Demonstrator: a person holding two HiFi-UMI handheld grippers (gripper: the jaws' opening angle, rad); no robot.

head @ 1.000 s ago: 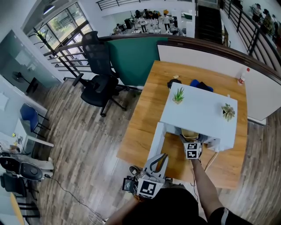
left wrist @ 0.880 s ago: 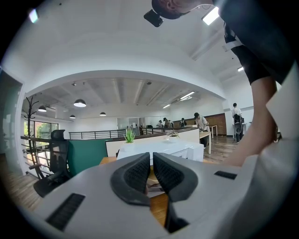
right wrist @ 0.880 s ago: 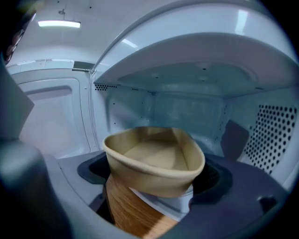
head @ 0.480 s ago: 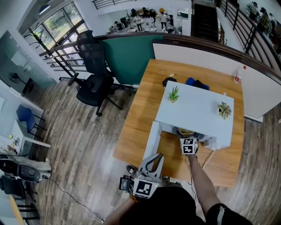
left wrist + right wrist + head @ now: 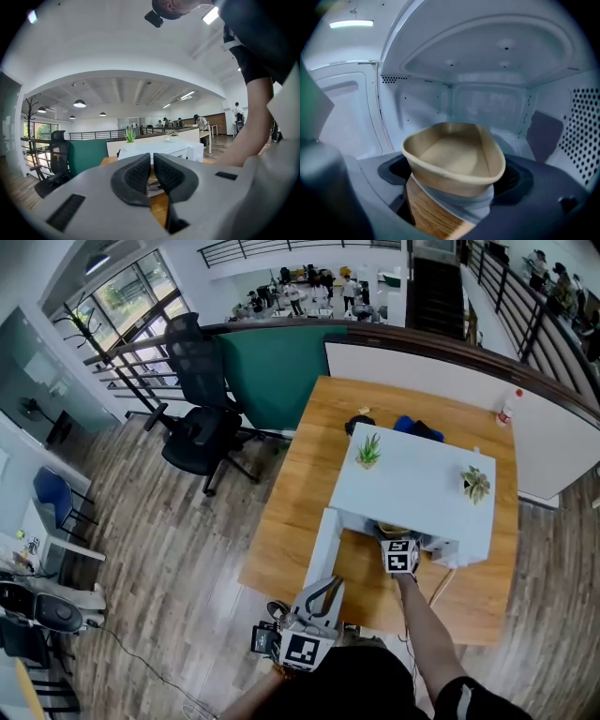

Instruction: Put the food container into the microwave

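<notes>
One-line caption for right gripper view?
Right gripper holds a tan paper food container inside the white microwave.

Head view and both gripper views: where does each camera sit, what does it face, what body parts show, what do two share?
Left gripper view: on the shut, empty left tongs, facing the microwave; an arm at right.
Right gripper view: on the right tongs gripping the food container, facing the microwave's inside; no body.
Head view: on the head, facing the table; right forearm.
All share the microwave.
</notes>
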